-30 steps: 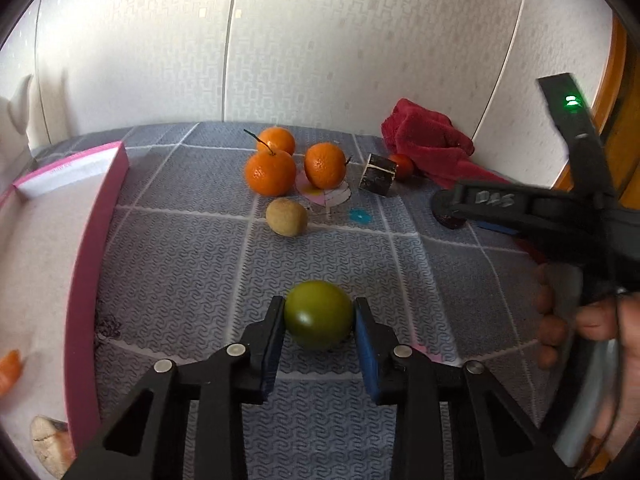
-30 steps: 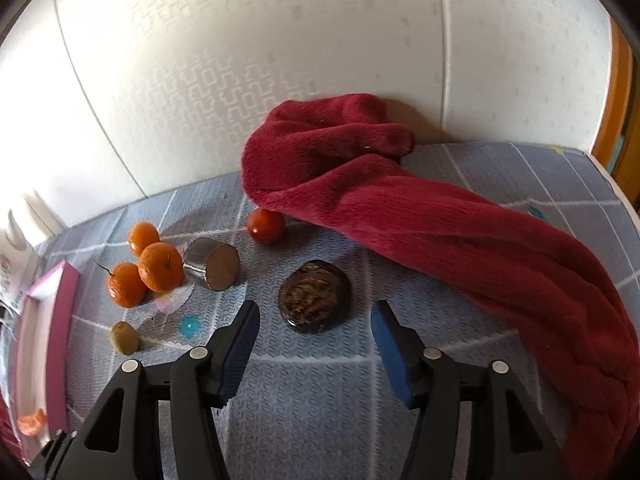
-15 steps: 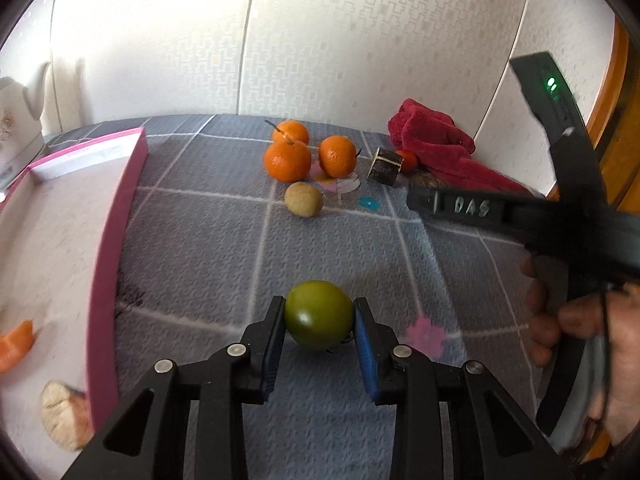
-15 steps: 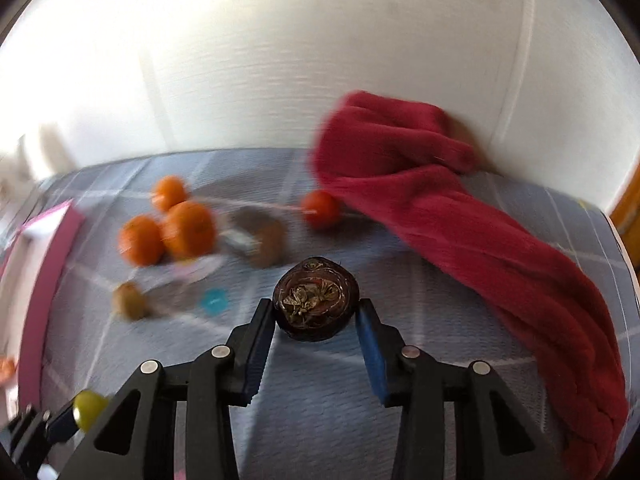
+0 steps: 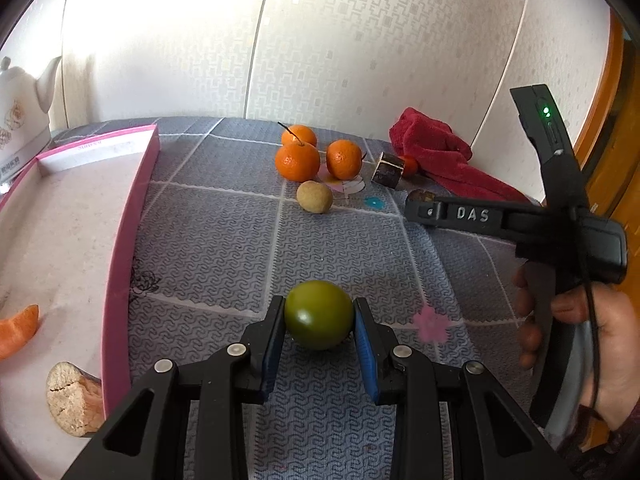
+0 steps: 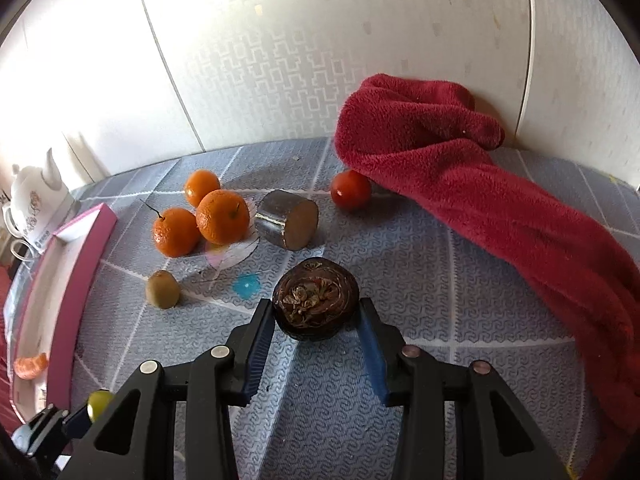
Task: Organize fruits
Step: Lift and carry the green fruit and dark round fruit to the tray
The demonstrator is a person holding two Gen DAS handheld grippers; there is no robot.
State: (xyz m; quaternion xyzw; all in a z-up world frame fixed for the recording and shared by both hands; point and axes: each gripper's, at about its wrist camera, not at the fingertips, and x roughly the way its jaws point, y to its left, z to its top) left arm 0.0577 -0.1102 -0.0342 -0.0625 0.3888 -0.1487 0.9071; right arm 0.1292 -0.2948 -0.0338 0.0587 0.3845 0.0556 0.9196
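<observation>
gripping fruit in both hands: left gripper point(image 5: 319, 316) clamps a green tomato point(image 5: 319, 314), right gripper point(image 6: 316, 320) has just closed around a dark mangosteen point(image 6: 315, 303); next, carrying both to the pink tray point(image 5: 128, 216).

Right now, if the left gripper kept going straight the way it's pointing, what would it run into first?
The left gripper is already shut on the green fruit, so that goes with it. Beyond lies bare patterned tablecloth; since it points downward, it would probably meet the cloth before the small brown fruit, though depth is unclear.
</observation>
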